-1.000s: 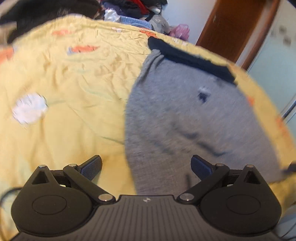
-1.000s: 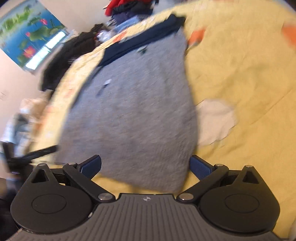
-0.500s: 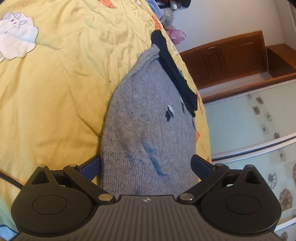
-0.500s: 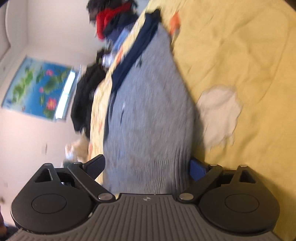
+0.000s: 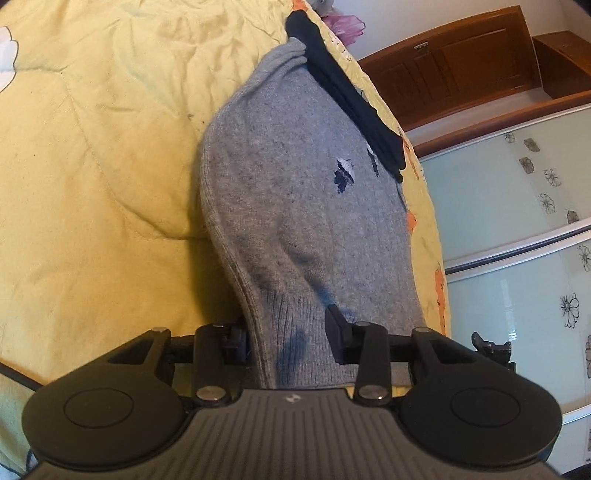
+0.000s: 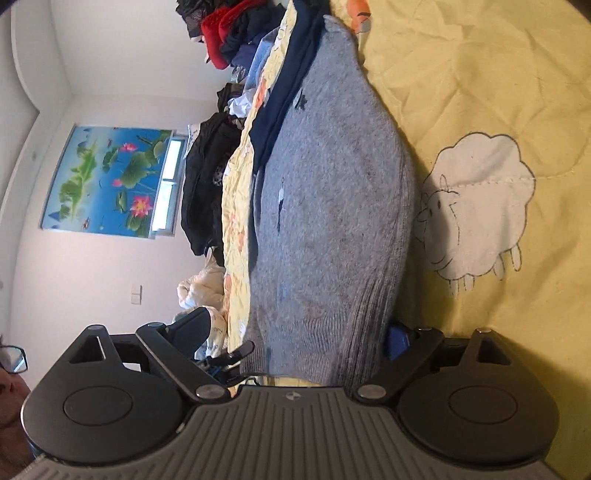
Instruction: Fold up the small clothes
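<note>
A grey knit sweater (image 5: 295, 203) lies flat on a yellow quilt (image 5: 92, 184), with a navy band (image 5: 351, 107) at its far end. My left gripper (image 5: 286, 338) is rolled on its side at the ribbed hem. Its jaws are closing and the fingers (image 5: 334, 332) pinch a bunched fold of the hem. In the right wrist view the same sweater (image 6: 332, 203) stretches away from my right gripper (image 6: 295, 332). Its jaws are closing slowly and still stand wide. The hem's other corner lies between them, and the left finger (image 6: 192, 328) is off the cloth.
The quilt (image 6: 480, 74) carries a white sheep patch (image 6: 480, 206) beside the sweater. A pile of dark and red clothes (image 6: 229, 33) sits at the bed's far end. A wooden door (image 5: 461, 66) and glass wardrobe panels (image 5: 498, 206) stand past the bed's edge.
Both grippers rolled onto their sides and came down to the sweater's hem. The left jaws went from wide open to pinched on the hem. The right jaws narrowed a little.
</note>
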The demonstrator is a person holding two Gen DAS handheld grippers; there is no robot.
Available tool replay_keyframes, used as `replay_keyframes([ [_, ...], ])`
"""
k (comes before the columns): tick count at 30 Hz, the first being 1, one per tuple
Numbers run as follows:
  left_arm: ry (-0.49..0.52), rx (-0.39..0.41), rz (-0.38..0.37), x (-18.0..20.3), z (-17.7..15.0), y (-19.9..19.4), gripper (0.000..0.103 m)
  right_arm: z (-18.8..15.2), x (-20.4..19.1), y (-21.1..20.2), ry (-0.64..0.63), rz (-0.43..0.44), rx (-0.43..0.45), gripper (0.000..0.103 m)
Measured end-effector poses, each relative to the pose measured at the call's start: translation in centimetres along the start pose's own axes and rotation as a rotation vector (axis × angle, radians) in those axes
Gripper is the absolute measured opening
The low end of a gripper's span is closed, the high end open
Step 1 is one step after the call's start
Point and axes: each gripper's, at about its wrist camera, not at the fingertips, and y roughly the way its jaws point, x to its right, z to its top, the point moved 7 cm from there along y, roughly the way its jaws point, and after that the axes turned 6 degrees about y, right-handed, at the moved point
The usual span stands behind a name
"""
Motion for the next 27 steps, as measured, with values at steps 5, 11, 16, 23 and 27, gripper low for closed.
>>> replay_keyframes([
  [5, 0.021, -0.011, -0.002, 0.3, 0.1, 0.3, 0.039, 1.7, 0.5, -2.2, -0.013, -0.02, 0.136, 0.086],
  [11, 0.037, -0.015, 0.017, 0.8, 0.1, 0.6, 0.039, 0.9, 0.5, 0.0, -0.035, -0.053, 0.051, 0.077],
  [16, 0.043, -0.011, 0.036, 0.7, 0.1, 0.7, 0.032, -0.2, 2.5, 0.6, -0.049, -0.203, 0.016, 0.017],
  [23, 0.122, -0.022, 0.135, 1.2, 0.4, 0.8, 0.006, -0.5, 1.7, 0.0, -0.093, -0.158, 0.087, 0.015],
  [27, 0.193, 0.03, 0.09, 3.3, 2.4, -0.2, 0.006, 0.9, -0.9, -0.5, -0.12, -0.07, 0.111, 0.015],
])
